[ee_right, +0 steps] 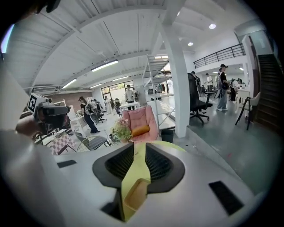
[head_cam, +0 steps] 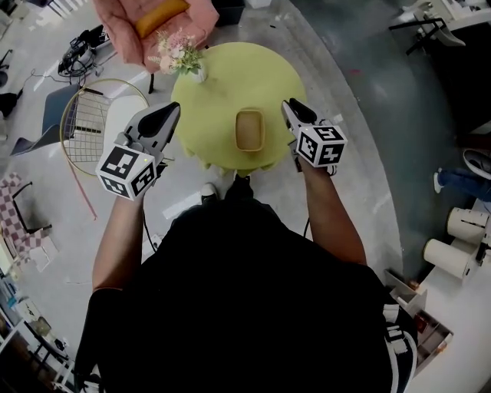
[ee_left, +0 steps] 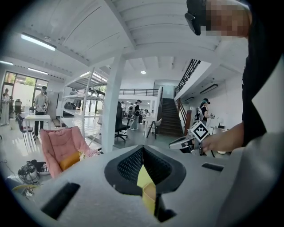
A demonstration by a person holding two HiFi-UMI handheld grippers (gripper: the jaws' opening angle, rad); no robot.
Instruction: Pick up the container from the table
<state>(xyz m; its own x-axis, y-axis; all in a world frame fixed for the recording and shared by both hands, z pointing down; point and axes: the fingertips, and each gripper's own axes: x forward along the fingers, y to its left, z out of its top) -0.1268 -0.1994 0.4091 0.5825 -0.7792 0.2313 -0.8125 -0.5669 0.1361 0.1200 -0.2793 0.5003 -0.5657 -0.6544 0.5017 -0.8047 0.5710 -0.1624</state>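
A shallow tan rectangular container (head_cam: 249, 129) lies empty on the near half of a round yellow-green table (head_cam: 230, 77). My left gripper (head_cam: 170, 112) hovers off the table's left edge, its fingertips meeting and nothing held. To the right of the container, my right gripper (head_cam: 292, 107) is over the table's edge with a narrow gap between its jaws. In the left gripper view the container (ee_left: 149, 195) shows low behind the left gripper (ee_left: 143, 150). The right gripper view has the container (ee_right: 136, 195) and a strip of table beyond the right gripper (ee_right: 139, 146), with nothing between the pads.
A small vase of flowers (head_cam: 184, 55) stands at the table's far left edge. Behind it is a pink chair (head_cam: 146, 23) with an orange cushion. A round wire chair (head_cam: 92, 123) sits to the left. White rolls (head_cam: 460, 230) stand at the far right.
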